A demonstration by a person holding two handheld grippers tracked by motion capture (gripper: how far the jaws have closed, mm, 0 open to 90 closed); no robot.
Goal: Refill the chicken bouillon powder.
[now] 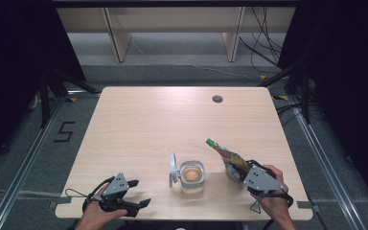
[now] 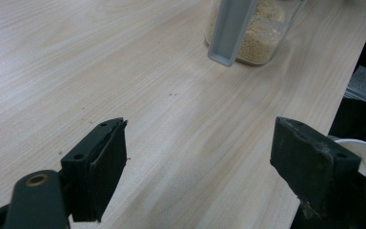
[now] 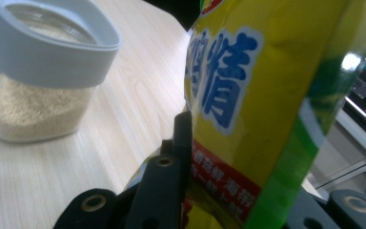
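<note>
A yellow and green pouch [image 1: 227, 155] with blue and red print stands tilted at the table's front right, its green tip pointing up and left. My right gripper [image 1: 239, 173] is shut on its lower part; in the right gripper view the pouch [image 3: 267, 95] sits between the jaws of that gripper [image 3: 238, 191]. Just left of it stands a clear jar [image 1: 192, 176] holding pale grains, with its grey flip lid [image 1: 173, 168] hanging open on its left side. The jar [image 3: 33, 105] is close beside the pouch. My left gripper [image 1: 139, 193] rests open near the front left edge with nothing between its fingers; the left gripper view has it [image 2: 200, 167] facing the jar [image 2: 262, 33].
The wooden table [image 1: 163, 120] has a round cable hole [image 1: 217, 99] at the back right. Its front edge runs close under both hands. Dark stands and cables sit on the floor around the table, and shelf legs stand behind it.
</note>
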